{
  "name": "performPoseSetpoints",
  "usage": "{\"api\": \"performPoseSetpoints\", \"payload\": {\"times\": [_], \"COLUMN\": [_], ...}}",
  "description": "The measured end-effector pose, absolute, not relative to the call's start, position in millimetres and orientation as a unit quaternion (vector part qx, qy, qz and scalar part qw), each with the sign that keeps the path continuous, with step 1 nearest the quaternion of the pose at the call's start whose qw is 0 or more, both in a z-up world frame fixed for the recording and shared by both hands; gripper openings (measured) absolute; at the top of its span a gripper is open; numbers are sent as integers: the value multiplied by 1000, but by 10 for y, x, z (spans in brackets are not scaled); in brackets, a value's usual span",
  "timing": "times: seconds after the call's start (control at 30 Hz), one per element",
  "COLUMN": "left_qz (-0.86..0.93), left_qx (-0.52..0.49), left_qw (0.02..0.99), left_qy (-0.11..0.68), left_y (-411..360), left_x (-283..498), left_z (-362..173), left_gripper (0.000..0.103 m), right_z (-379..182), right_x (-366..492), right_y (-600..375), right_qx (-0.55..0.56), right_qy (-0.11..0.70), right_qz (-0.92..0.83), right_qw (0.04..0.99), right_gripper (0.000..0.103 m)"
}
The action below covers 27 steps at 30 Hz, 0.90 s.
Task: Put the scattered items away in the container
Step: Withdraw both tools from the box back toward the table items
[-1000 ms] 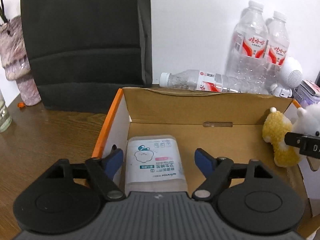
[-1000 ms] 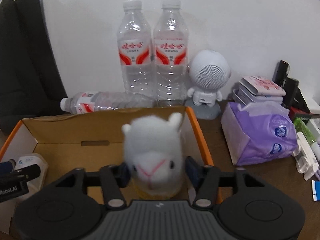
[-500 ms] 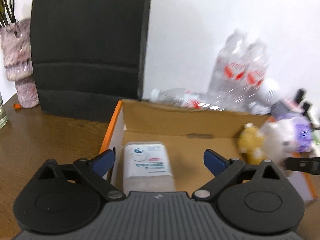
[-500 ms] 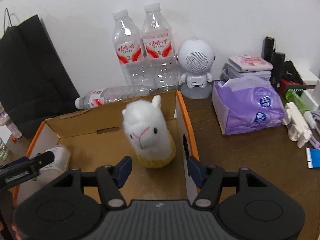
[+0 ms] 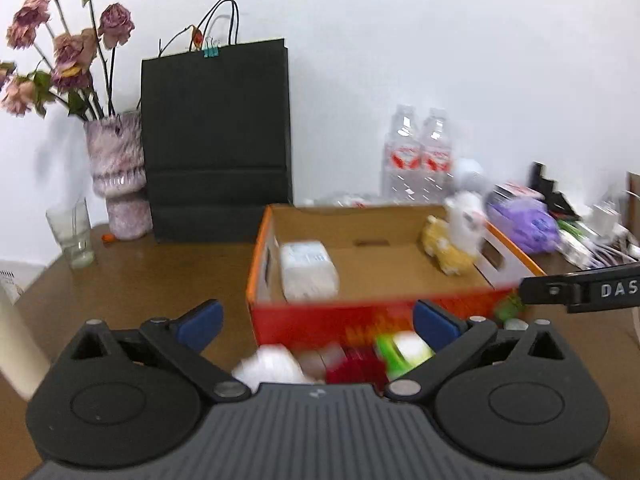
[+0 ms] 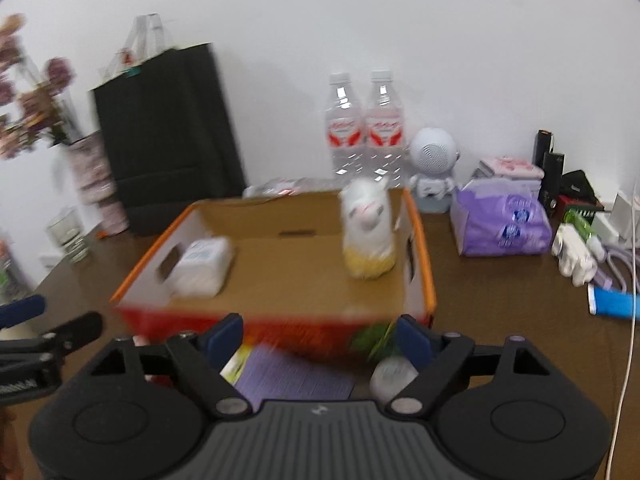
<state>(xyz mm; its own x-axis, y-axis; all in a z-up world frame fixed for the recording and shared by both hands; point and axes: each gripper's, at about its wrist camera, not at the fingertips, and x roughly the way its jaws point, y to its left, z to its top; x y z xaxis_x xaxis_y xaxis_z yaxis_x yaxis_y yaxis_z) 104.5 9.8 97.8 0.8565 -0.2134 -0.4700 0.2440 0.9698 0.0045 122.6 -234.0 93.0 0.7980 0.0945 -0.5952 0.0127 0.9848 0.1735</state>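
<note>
Left gripper (image 5: 316,318) and right gripper (image 6: 319,336): jaws wide, empty, near cardboard box (image 6: 422,240) holding alpaca plush (image 6: 366,224)

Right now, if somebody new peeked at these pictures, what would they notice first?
Probably the white alpaca plush standing upright at the right side of the open cardboard box, with a wrapped tissue pack lying at the box's left side. Behind the box, two upright water bottles stand against the wall, and a tall black paper bag stands beside a vase of dried roses.
</note>
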Motion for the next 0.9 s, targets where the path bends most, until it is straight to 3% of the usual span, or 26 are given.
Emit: {"api": "performPoseSetpoints", "payload": {"times": [0.3, 0.5, 0.63, 0.7, 0.9], "left_qz": [-87, -86, -105, -105, -107], "left_qx": [25, -16, -19, -14, -4], "left_qw": [972, 969, 968, 965, 960], "left_qy": [216, 230, 226, 239, 259], "left_y": [260, 476, 513, 495, 449], "left_x": [253, -106, -280, -317, -448], "left_z": [737, 511, 400, 342, 188], "left_gripper": [103, 103, 103, 103, 103], "right_z": [581, 373, 289, 230, 92], "right_x": [351, -219, -477, -588, -626], "right_y": [-2092, -2043, -2115, -2114, -2077], "right_qx": [91, 68, 85, 78, 44], "right_qy": [307, 234, 202, 179, 236], "right_qz": [48, 61, 43, 21, 1], "right_qw": [946, 968, 975, 980, 971], "right_gripper": [87, 87, 103, 103, 103]}}
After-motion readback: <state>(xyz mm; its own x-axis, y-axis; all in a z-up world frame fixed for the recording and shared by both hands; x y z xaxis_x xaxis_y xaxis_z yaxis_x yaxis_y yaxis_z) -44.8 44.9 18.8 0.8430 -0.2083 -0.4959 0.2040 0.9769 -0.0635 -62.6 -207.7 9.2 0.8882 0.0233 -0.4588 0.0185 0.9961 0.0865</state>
